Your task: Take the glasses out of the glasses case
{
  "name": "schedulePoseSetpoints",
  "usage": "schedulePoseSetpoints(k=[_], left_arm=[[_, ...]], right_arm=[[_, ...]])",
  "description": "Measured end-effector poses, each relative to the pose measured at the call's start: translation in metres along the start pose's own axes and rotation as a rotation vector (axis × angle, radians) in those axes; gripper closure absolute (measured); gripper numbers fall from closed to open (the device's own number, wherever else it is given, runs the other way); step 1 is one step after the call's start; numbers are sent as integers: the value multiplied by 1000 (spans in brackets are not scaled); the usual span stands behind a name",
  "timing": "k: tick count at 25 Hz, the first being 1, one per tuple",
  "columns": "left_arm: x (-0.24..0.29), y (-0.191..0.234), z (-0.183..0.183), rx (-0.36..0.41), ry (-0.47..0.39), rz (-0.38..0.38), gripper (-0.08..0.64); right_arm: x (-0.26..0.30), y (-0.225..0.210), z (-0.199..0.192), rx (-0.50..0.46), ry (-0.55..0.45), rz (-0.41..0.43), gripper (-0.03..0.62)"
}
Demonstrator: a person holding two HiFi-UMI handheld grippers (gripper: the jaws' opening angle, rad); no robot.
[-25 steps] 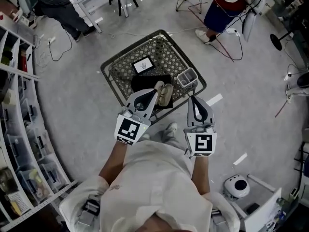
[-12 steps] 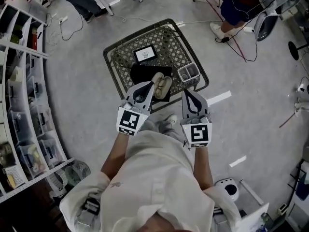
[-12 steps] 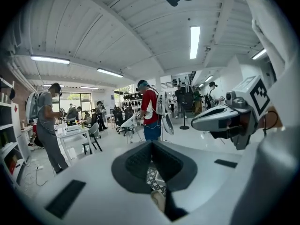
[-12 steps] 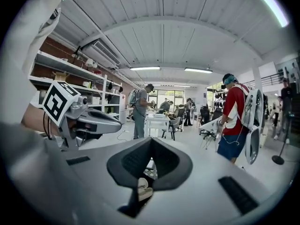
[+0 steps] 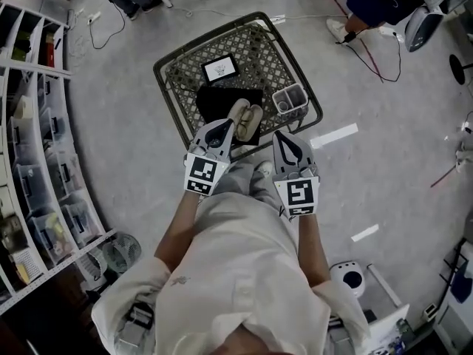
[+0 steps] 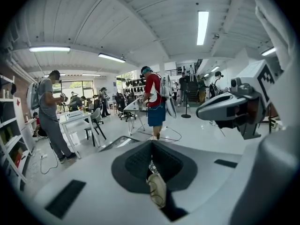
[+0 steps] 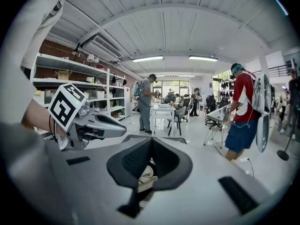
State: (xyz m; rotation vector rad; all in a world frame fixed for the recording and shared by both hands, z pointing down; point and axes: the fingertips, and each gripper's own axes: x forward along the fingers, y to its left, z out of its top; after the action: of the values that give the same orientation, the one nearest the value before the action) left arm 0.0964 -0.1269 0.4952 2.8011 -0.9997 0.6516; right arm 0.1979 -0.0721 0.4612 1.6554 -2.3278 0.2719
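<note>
1. Left gripper (image 5: 225, 124) is being held with its jaws pressed together, empty.
2. Right gripper (image 5: 284, 134) is likewise being held closed, empty.
3. Glasses case (image 5: 246, 120) is being supported by the black mat (image 5: 214, 100) on the mesh table (image 5: 168, 89), near the left gripper's tip.

Table (image 5: 179, 89): bare mesh lies open along the left and far sides. Obstacles: a basket (image 5: 289, 98) right of the glasses case (image 5: 244, 120), a small screen (image 5: 219, 69) behind it.
</note>
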Motion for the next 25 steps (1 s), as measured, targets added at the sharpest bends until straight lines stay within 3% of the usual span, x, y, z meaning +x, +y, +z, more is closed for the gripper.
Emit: schedulePoseSetpoints(k=[15, 25], left_arm=[[52, 7, -91, -34, 192, -79, 548], [76, 16, -137, -100, 283, -149, 547]], right_arm=[[63, 9, -57, 22, 136, 32, 586], [109, 14, -92, -1, 263, 56, 586]])
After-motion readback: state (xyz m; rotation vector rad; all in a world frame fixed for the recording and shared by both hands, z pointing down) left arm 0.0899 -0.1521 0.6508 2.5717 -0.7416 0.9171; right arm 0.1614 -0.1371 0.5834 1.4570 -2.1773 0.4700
